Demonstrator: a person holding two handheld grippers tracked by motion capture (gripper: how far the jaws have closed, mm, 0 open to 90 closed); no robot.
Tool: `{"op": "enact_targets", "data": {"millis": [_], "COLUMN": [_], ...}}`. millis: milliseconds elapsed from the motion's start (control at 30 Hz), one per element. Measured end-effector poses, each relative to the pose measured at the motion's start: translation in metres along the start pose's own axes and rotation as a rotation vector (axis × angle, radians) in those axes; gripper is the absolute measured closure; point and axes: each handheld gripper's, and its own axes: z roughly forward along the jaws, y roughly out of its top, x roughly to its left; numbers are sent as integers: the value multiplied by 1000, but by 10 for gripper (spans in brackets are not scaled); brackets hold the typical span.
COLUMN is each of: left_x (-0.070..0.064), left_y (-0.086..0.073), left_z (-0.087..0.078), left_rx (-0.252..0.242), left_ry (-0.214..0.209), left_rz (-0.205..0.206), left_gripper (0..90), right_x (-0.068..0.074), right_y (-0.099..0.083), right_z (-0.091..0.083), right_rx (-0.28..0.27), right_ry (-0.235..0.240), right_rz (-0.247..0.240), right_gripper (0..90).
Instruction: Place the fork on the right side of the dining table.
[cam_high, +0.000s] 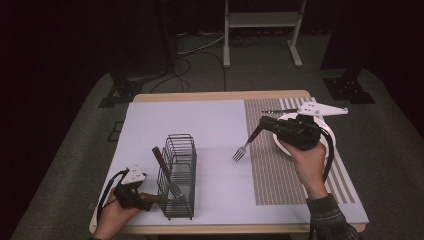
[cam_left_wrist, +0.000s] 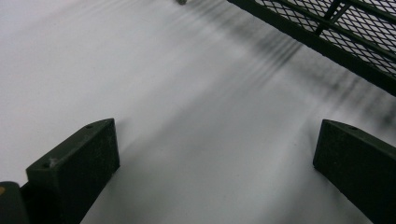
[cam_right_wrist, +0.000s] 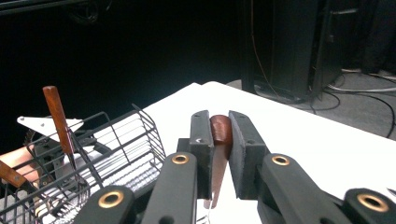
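L gripper (cam_high: 131, 192) rests low at near-left table edge, jaws wide apart, nothing betw. them, just beside wire basket (cam_high: 178, 175). Basket holds wood-handled utensil (cam_high: 161, 161), leaning. Farther right, R gripper (cam_high: 266, 123) is clamped on fork (cam_high: 246, 144) handle, tines hanging above white mat (cam_high: 215, 130), near plate (cam_high: 325, 142).

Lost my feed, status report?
Right hand-held gripper shut on fork, above mat. Left hand-held gripper open beside wire basket. Path to basket clear.

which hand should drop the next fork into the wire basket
The right. Its tool is already shut on a fork, held above the table. The left tool sits open and empty beside the wire basket.
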Motion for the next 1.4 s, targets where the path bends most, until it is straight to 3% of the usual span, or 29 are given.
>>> {"op": "enact_targets", "data": {"millis": [233,667,1133,1400], "left_x": [0,0,0,0], "left_y": [0,0,0,0], "left_z": [0,0,0,0], "left_rx": [-2,-3,-1,-2], "left_ry": [0,0,0,0], "left_rz": [-1,-2,-2,-3], "left_gripper": [0,0,0,0], "right_x": [-8,-23,-36,-40], "right_y": [-9,-28,-45,-51], "right_z": [-26,-54,-74,-78], "right_rx": [-5,9,33,36], "right_ry": [-59,-140,-220,-229], "right_rz": [30,75,104,115], "right_gripper": [802,801,801,801]}}
